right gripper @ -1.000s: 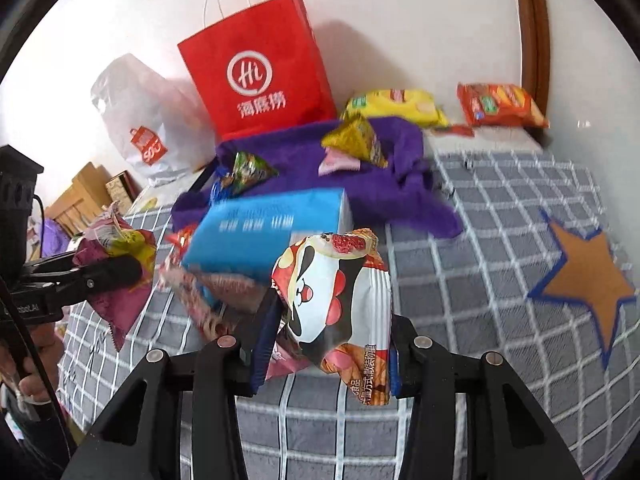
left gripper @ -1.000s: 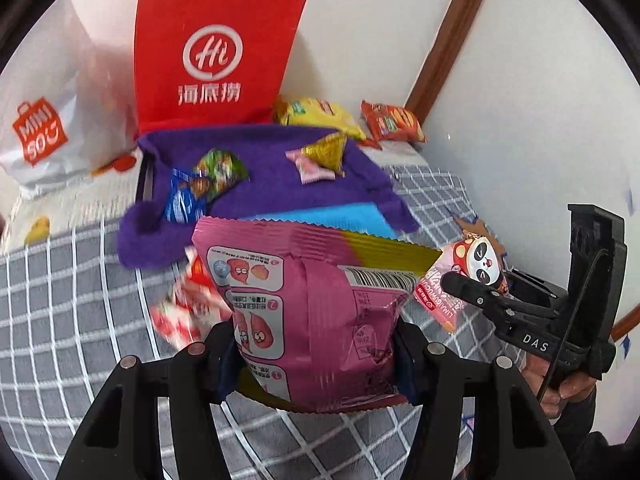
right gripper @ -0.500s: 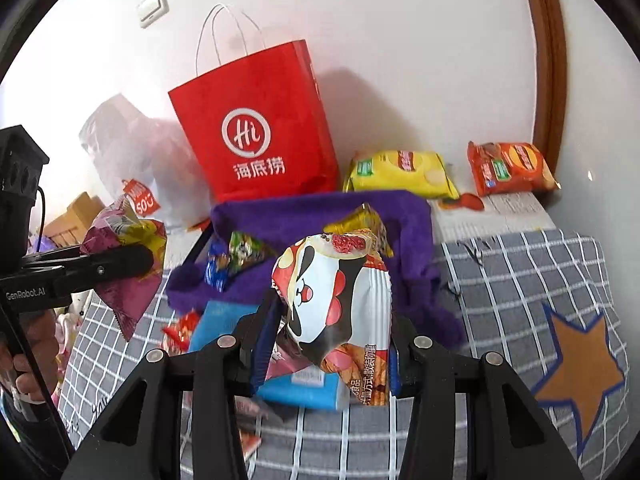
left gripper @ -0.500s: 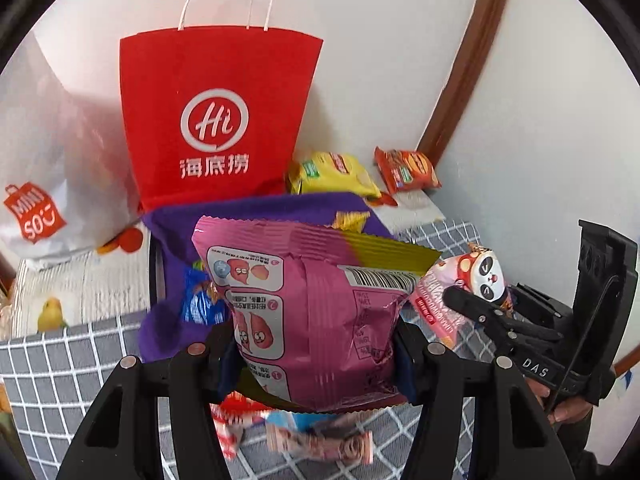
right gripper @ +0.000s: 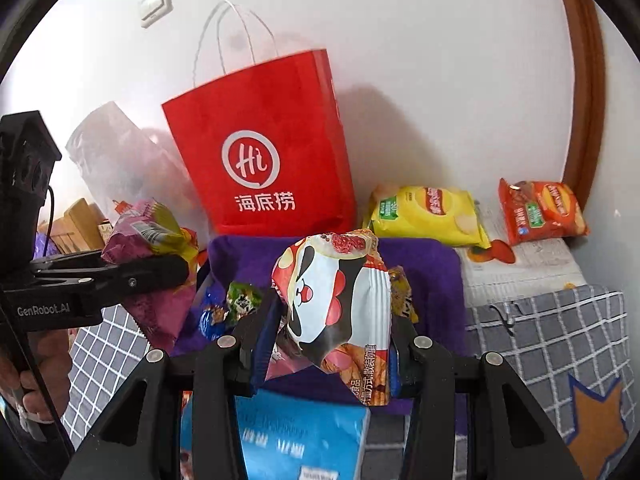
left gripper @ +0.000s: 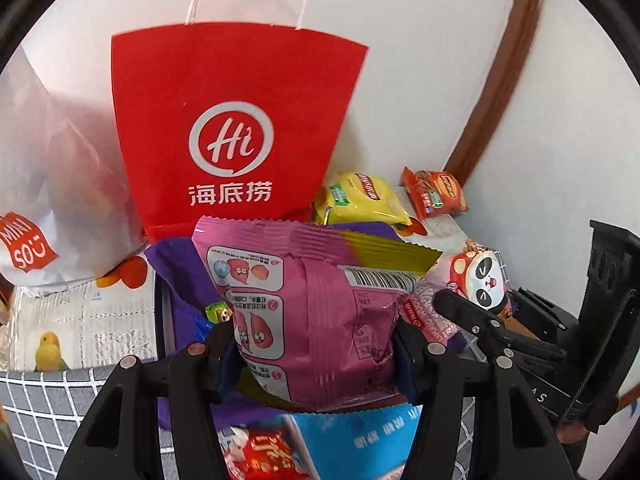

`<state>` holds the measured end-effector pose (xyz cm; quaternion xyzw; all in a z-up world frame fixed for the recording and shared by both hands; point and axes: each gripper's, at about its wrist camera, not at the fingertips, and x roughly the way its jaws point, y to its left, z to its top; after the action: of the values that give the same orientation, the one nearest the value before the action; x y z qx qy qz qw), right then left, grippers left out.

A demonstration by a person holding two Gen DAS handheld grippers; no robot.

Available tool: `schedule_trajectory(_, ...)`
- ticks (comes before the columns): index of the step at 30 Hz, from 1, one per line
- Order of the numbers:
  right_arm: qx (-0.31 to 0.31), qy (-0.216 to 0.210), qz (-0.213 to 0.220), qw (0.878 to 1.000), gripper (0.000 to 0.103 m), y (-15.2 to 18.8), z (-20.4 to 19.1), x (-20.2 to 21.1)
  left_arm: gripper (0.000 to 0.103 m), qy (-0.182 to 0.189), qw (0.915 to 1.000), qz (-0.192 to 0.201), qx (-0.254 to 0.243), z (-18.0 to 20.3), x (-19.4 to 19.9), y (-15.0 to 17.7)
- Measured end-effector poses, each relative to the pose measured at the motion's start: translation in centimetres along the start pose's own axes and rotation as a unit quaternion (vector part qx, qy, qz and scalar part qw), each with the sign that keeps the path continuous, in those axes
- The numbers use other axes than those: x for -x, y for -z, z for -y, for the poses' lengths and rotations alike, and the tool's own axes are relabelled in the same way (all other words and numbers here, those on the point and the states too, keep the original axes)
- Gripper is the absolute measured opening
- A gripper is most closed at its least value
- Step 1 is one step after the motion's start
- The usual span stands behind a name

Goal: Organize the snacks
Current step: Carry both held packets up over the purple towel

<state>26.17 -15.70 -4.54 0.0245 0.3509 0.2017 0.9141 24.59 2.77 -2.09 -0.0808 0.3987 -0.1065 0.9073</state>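
Two clamped grippers, left (left gripper: 316, 354) pinching pink packet (left gripper: 316, 308), right (right gripper: 326, 354) pinching panda packet (right gripper: 340, 304), red bag (right gripper: 264, 152) upright beyond both, contents unseen.

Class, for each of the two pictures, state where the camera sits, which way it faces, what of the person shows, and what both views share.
Left wrist: sits on the left gripper, looks forward and down along its fingers at the pink packet it clamps; the right gripper shows at right.
Right wrist: sits on the right gripper, faces the same way, clamping the panda packet; a hand holding the left gripper shows at left.
Shared: the red bag, the purple cloth, the yellow chip bag, both packets.
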Motion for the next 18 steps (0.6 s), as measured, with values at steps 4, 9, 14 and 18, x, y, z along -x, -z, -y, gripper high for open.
schedule_trajectory(4, 0.002, 0.003, -0.004, 1.000, 0.044, 0.2, 0.3, -2.1, 0.058, -0.005, 0.9998, -0.017, 0.007, -1.2, -1.4, 0.0)
schedule_trajectory(9, -0.008, -0.004, -0.013, 1.000, 0.044, 0.8, 0.9, -3.7, 0.058, -0.004, 0.9994, -0.025, 0.022, -2.2, -2.2, 0.0)
schedule_trajectory(14, -0.012, -0.003, -0.019, 1.000, 0.045, 1.7, 1.4, -4.4, 0.058, 0.003, 0.9995, -0.029, 0.016, -1.7, -2.5, 0.1)
schedule_trajectory(18, -0.018, -0.001, -0.018, 1.000, 0.045, 2.2, 1.6, -4.5, 0.058, 0.002, 0.9995, -0.029, 0.012, -1.5, -2.7, 0.1)
